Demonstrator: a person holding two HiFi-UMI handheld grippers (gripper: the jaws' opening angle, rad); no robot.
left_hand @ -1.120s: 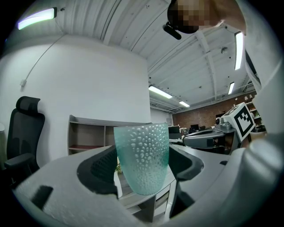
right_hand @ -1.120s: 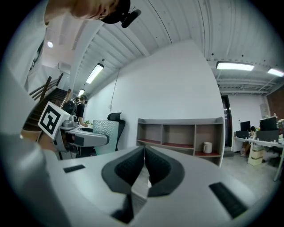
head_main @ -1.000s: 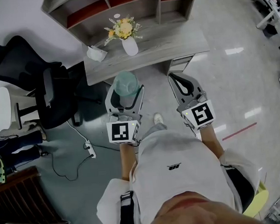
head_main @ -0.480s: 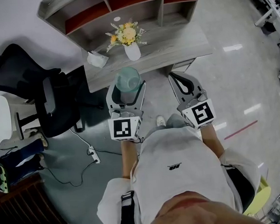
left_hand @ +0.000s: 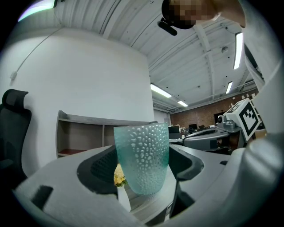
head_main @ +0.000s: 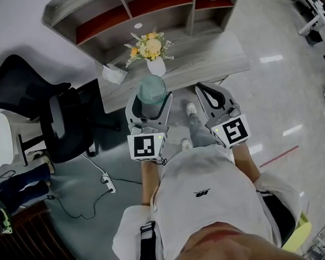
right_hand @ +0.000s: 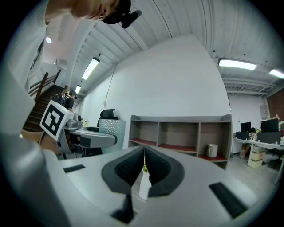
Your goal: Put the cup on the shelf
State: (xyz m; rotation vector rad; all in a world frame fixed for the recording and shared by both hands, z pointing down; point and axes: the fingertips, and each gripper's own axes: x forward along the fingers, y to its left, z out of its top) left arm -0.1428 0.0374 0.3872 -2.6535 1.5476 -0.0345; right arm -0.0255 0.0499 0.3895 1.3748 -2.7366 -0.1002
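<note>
My left gripper (head_main: 150,101) is shut on a teal dimpled cup (head_main: 150,89), held upright in front of the desk's near edge. In the left gripper view the cup (left_hand: 142,157) stands between the jaws, wider at the rim. The right gripper (head_main: 208,91) hangs beside it, shut, its pads pressed together with nothing between them (right_hand: 143,166). The grey shelf (head_main: 137,9) with red boards stands on the back of the desk; its three compartments (right_hand: 177,137) show in the right gripper view, with a white mug (right_hand: 212,150) in the right one.
A grey desk (head_main: 212,53) carries a white vase of yellow flowers (head_main: 154,58) and a white tissue holder (head_main: 114,74). A black office chair (head_main: 45,112) stands at the left, with a power strip and cable (head_main: 106,183) on the floor. My feet (head_main: 190,111) are below the desk edge.
I have stepped closer to the desk. Both grippers, the left one still holding the cup, have moved forward to the desk's near edge.
</note>
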